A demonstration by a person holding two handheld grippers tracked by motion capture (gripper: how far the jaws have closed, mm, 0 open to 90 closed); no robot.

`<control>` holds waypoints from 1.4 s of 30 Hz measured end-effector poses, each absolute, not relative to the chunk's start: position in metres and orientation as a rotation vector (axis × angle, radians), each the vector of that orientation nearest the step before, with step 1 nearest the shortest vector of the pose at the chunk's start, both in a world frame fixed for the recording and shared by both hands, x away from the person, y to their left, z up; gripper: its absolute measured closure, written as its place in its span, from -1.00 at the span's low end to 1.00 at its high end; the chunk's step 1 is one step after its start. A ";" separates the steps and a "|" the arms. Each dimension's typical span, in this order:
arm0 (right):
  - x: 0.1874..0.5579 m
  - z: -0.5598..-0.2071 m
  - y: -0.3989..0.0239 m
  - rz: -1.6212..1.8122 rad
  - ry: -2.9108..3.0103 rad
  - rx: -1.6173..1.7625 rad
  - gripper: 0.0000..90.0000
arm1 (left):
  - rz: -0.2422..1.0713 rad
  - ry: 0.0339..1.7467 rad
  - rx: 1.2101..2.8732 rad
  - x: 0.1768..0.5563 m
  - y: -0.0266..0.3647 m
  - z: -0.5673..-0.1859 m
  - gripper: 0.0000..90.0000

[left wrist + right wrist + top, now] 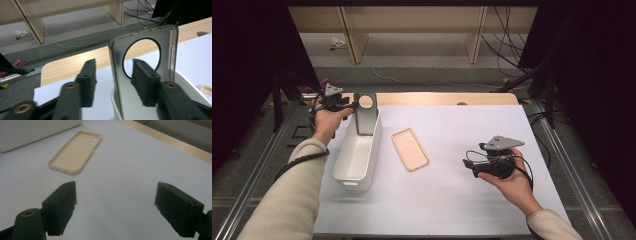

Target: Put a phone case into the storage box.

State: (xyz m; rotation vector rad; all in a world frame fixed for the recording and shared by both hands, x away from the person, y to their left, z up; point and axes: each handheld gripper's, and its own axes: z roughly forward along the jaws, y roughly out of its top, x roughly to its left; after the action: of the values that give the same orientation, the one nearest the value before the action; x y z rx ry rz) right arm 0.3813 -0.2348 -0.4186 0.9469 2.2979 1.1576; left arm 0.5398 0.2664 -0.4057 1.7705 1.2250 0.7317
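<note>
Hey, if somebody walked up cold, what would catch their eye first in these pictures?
Probably the grey phone case with a big round hole, standing upright at the far end of the white bin, between the open left tongs without being pressed. Next, the peach phone case lying flat on the white mat, with the right tongs open nearby.

Both sleeves cream knit, ribbed cuffs. Left tongs and right tongs: black bodies, grey three-cornered plate on top, black cable trailing along each wrist. Jaws are matte black blocks with brass pivot bushings.
</note>
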 end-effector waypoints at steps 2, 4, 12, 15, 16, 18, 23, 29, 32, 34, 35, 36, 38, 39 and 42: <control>0.381 -0.419 -0.235 1.157 2.298 0.948 -0.59 | 0.757 1.218 1.789 0.537 0.267 -0.403 -0.05; 0.381 -0.418 -0.235 1.157 2.298 0.948 -0.59 | 0.773 1.216 1.801 0.534 0.268 -0.401 -0.20; 0.380 -0.417 -0.236 1.163 2.293 0.954 -0.59 | 0.694 1.224 1.796 0.513 0.269 -0.394 -0.50; 0.380 -0.416 -0.237 1.170 2.285 0.957 -0.59 | 0.677 1.206 1.798 0.500 0.270 -0.393 -0.53; 0.380 -0.415 -0.238 1.172 2.283 0.959 -0.60 | 0.674 1.205 1.797 0.496 0.270 -0.393 -0.59; 0.380 -0.415 -0.238 1.173 2.280 0.965 -0.60 | 0.667 1.202 1.790 0.485 0.271 -0.392 -0.63; 0.380 -0.415 -0.240 1.173 2.277 0.972 -0.60 | 0.663 1.194 1.759 0.457 0.268 -0.390 -0.75; 0.377 -0.414 -0.246 1.174 2.264 0.982 -0.60 | 0.637 1.174 1.748 0.431 0.257 -0.392 -0.83; 0.376 -0.414 -0.251 1.178 2.255 0.993 -0.60 | 0.614 1.154 1.761 0.422 0.250 -0.394 -0.86; 0.375 -0.413 -0.252 1.181 2.249 0.999 -0.61 | 0.609 1.135 1.777 0.415 0.245 -0.395 -0.90; 0.374 -0.413 -0.253 1.183 2.248 1.000 -0.61 | 0.608 1.133 1.776 0.412 0.244 -0.395 -0.91; 0.374 -0.413 -0.254 1.185 2.247 1.002 -0.61 | 0.603 1.131 1.777 0.409 0.242 -0.396 -0.92; 0.373 -0.412 -0.256 1.187 2.243 1.005 -0.61 | 0.597 1.126 1.781 0.404 0.240 -0.398 -0.94; 0.373 -0.412 -0.256 1.191 2.240 1.004 -0.61 | 0.594 1.121 1.785 0.402 0.239 -0.399 -0.96; 0.373 -0.412 -0.257 1.196 2.240 1.004 -0.61 | 0.584 1.097 1.795 0.393 0.234 -0.401 -1.00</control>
State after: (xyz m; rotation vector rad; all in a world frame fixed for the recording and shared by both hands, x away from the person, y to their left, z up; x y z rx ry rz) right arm 0.3726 -0.2572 -0.4120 1.0040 2.2397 1.1959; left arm 0.3933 0.2339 -0.4012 1.7948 1.0973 0.5843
